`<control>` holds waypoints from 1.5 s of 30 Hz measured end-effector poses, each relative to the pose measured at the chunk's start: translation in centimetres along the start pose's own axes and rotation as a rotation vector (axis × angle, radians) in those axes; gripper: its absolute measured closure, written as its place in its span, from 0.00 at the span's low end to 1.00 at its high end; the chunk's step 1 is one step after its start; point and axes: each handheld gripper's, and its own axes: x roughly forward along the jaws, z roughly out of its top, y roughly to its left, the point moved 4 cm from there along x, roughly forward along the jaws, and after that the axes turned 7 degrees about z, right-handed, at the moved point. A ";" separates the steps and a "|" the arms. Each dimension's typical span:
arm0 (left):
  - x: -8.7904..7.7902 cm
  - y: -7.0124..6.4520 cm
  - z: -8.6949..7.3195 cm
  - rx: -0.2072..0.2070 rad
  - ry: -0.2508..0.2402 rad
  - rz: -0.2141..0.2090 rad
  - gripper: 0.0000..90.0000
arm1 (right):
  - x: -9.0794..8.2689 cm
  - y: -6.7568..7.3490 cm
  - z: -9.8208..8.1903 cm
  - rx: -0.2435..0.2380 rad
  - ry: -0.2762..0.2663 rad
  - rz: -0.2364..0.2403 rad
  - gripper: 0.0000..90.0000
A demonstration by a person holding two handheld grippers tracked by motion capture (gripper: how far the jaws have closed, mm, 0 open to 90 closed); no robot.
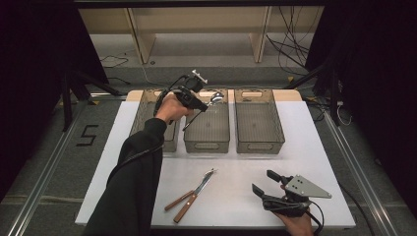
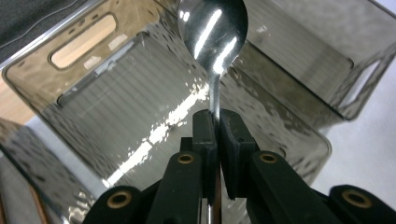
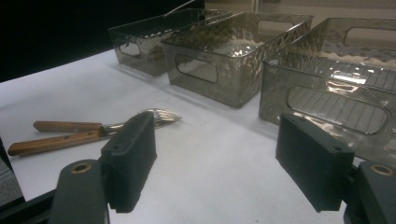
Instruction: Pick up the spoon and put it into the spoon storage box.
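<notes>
- High view: the left claw (image 1: pixel 210 101) is clamped on a spoon (image 1: pixel 214 99), holding it over the middle bin (image 1: pixel 207 132) of 3 smoky plastic bins at the far side of the white table (image 1: pixel 314 147). The spoon's bowl points to the far end of that bin and its handle slants down behind the claw. The right claw (image 1: pixel 265 183) rests near the table's front edge with its jaws wide apart and nothing between them. 2 wooden-handled forks (image 1: pixel 193 193) lie side by side on the table in front of the bins.
- Left claw view: the black pads (image 2: pixel 205 135) pinch the spoon's thin neck just below the bowl, and the ribbed floor of the middle bin lies underneath. The spoon hangs clear of the bin's floor and walls.
- Right claw view: the open jaws frame bare table; the 2 forks lie off to the left and the right bin (image 3: pixel 336 88) stands just ahead, with nothing on the part of its floor that shows.
- Progress, as I judge it: the work looks like sorting cutlery into bins. The spoon is lifted and brought over its bin but not yet let go; the 2 forks are untouched. The left bin (image 1: pixel 147 110) is mostly hidden by the arm, so I cannot tell what it holds.
</notes>
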 end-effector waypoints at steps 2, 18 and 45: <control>0.4 0.0 0.4 0.009 -0.003 0.001 0.94 | 0.0 0.0 0.0 0.000 0.000 0.000 0.32; 3.7 0.2 0.4 -0.036 0.003 0.029 0.94 | 0.0 0.0 0.0 -0.002 -0.006 0.005 0.32; 2.8 -0.6 -0.3 -0.087 0.002 0.043 0.57 | 0.0 0.1 0.0 -0.002 -0.004 0.005 0.32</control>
